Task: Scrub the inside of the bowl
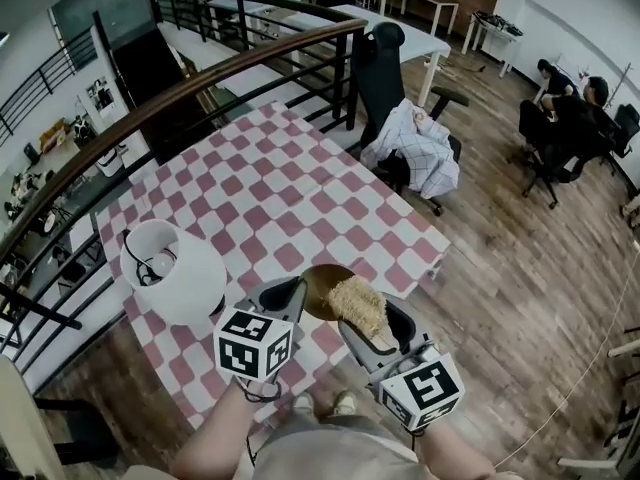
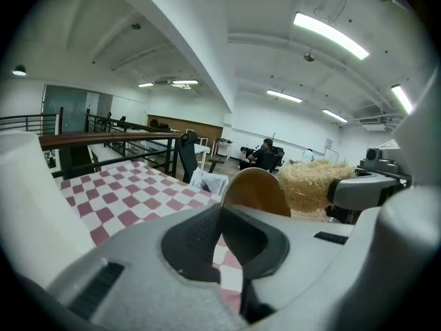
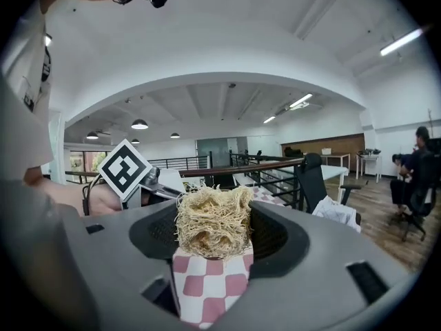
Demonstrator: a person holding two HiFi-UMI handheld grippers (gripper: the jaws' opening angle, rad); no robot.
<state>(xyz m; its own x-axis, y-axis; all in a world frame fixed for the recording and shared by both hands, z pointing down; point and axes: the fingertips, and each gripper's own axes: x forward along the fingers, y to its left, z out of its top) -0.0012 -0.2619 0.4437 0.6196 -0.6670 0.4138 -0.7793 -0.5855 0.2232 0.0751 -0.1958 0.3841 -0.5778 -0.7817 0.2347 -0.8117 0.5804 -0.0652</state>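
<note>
Right gripper view shows the right hand-held gripper clamped on the straw scrubber; left gripper view alone shows the left hand-held gripper pinching the rim of the bowl.

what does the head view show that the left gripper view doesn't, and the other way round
Only the head view: the marker cubes on both grippers, and the person's shoes below.
Only the left gripper view: the ceiling lights, and a close look at the left gripper, jaws closed on the rim of the bowl.
Both: the bowl, the straw-like scrubber held by the right gripper, the checked tablecloth, the railing and the office chair.
</note>
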